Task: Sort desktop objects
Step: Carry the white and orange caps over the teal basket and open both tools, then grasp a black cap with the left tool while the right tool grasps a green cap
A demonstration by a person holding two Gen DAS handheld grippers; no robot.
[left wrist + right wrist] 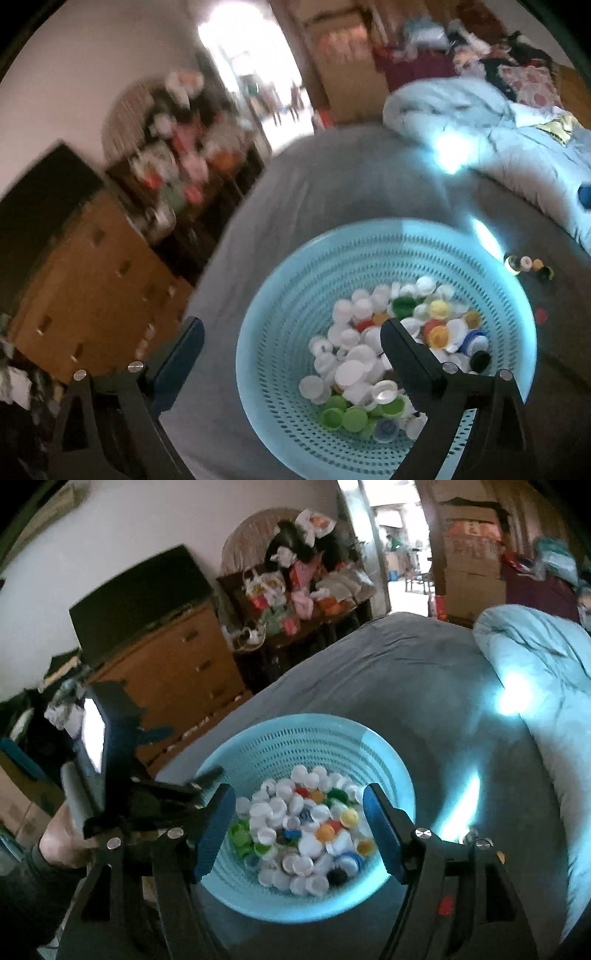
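Turquoise perforated plastic basket (388, 760) sits on a grey bed sheet (424, 672), near the bed's left edge, half filled with plastic bottle caps (303, 827), mostly white. Bare sheet lies open beyond it; a pale blue duvet (535, 672) bunches to the right. Few loose caps (530, 264) lie on the sheet right of the basket. Both grippers tilt downward over the basket. Left gripper (291, 339) stands wide open, empty; right gripper (299, 819) is partly open, holding nothing. A hand (62, 836) grips the left tool.
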